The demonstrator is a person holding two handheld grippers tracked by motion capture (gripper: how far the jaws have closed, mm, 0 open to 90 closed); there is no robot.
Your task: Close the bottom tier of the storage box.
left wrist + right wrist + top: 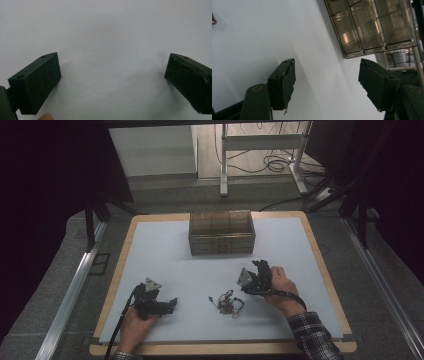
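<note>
In the high view, a white table [165,250] is seen with a small tangle of wired parts [227,303] between the left gripper [170,304] and right gripper [260,266]; it is judged light, limp and snag-prone, best pinched at its denser middle. A clear compartment box [221,232] stands behind.

In the left gripper view, the jaws are spread over bare surface.

In the right gripper view, the jaws are parted, empty, toward the box [372,25]. No writing can be read.
</note>
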